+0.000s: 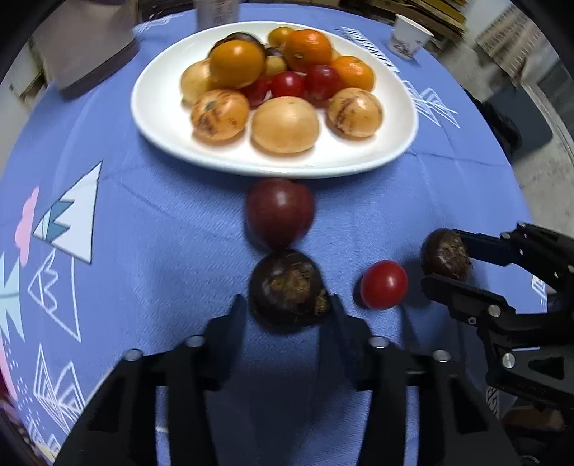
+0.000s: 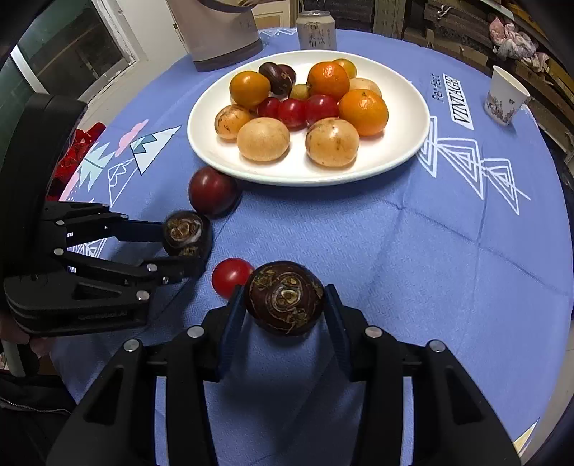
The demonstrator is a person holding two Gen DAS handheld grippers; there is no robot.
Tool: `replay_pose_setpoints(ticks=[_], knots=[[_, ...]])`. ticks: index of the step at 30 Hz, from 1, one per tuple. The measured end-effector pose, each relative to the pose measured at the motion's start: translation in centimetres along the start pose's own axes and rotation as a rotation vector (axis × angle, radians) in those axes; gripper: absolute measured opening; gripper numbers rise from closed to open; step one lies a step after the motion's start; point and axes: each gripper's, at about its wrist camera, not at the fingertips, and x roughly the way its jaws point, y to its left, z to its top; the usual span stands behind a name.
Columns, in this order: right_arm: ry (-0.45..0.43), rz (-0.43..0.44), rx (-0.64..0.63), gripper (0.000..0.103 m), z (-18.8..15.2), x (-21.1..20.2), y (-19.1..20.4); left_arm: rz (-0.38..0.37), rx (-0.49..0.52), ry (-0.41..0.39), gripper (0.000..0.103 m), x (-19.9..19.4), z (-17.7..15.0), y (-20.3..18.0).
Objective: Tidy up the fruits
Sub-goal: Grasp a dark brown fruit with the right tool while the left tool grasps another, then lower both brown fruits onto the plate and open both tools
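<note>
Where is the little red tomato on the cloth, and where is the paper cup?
red tomato (image 2: 229,277), right wrist view, its round top.
paper cup (image 2: 506,96), right wrist view, its side wall.

tablecloth (image 2: 412,251): blue, fine woven texture; white line-drawn triangles, pale-blue and pink shapes near its left edge
plate (image 2: 401,143): plain white
oranges (image 2: 363,112): bright orange
tan fruits (image 2: 332,142): yellow-tan, brown specks and streaks
cherry tomatoes (image 2: 292,113): glossy red
loose tomato (image 1: 384,285): red
plum (image 1: 279,211): dark red-purple
left water chestnut (image 1: 288,286): dark brown, tan fibrous patch
right water chestnut (image 2: 284,297): dark maroon-brown, pale ringed centre
left gripper (image 1: 288,308): black, silver screws
right gripper (image 2: 283,304): black, silver screws
paper cup (image 2: 504,96): white, dark print
can (image 2: 315,30): silver-white
</note>
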Motion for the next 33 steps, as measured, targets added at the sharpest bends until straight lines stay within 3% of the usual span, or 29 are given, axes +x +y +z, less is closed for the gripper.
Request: replay_pose_setpoints(ticks=[9, 15, 25, 33], knots=[[0.012, 0.007, -0.008, 0.044, 0.2, 0.3, 0.3, -0.033, -0.024, -0.003, 0.047, 0.4, 0.8, 0.3], [0.007, 0.005, -0.004, 0.043, 0.3, 0.0, 0.2, -0.035, -0.022, -0.004, 0.042, 0.2, 0.9, 0.4], [-0.021, 0.026, 0.019, 0.043, 1.0, -1.3, -0.3, -0.027, -0.063, -0.063, 0.042, -4.0, -1.0, 2.7], [-0.096, 0.067, 0.030, 0.043, 3.5, -3.7, -0.3, -0.032, -0.059, -0.161, 0.042, -8.1, 0.9, 3.4]])
